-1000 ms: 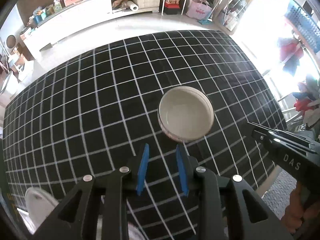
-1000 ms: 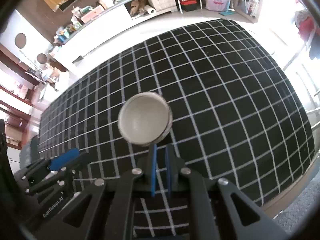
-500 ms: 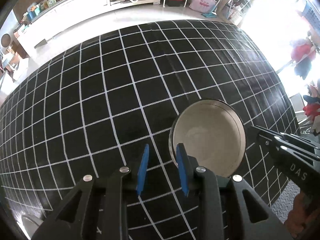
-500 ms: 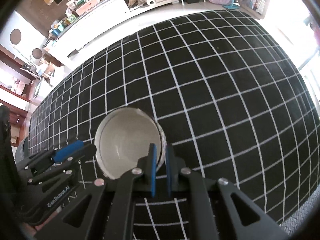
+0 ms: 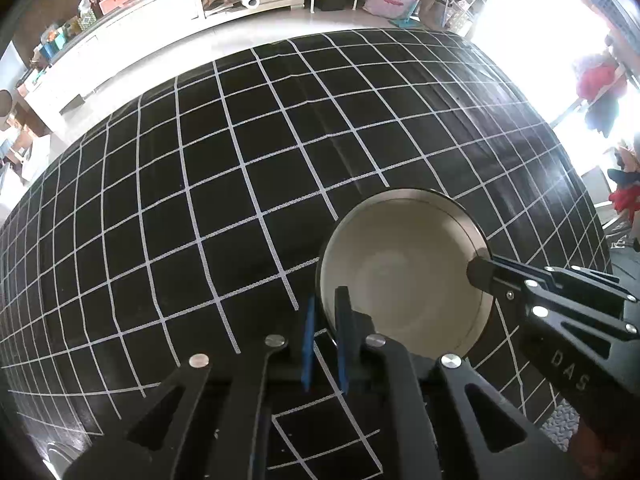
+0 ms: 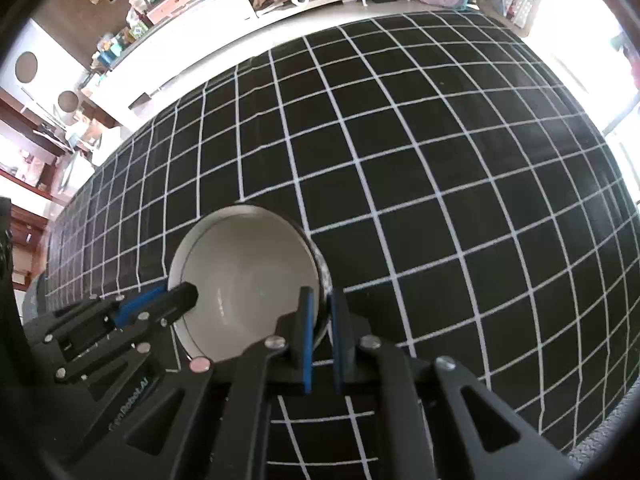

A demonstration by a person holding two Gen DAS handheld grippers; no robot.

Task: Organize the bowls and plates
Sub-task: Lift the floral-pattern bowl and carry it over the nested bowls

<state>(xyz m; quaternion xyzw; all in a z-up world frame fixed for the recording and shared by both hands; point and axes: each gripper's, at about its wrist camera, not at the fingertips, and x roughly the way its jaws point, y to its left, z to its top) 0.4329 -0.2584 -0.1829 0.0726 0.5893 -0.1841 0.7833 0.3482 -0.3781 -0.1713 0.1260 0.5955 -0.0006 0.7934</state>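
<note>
Both hand-held grippers clench opposite rims of one white bowl (image 5: 404, 276), left (image 5: 325, 344) at its lower-left edge, right (image 6: 320, 344) at lower right, above the checked surface (image 6: 440, 160)

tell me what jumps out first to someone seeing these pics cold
A white bowl near the front edge of the black grid-patterned tablecloth draws the eye, pinched at opposite rims by two grippers. The left gripper clamps its left rim and the right gripper its right rim.
</note>
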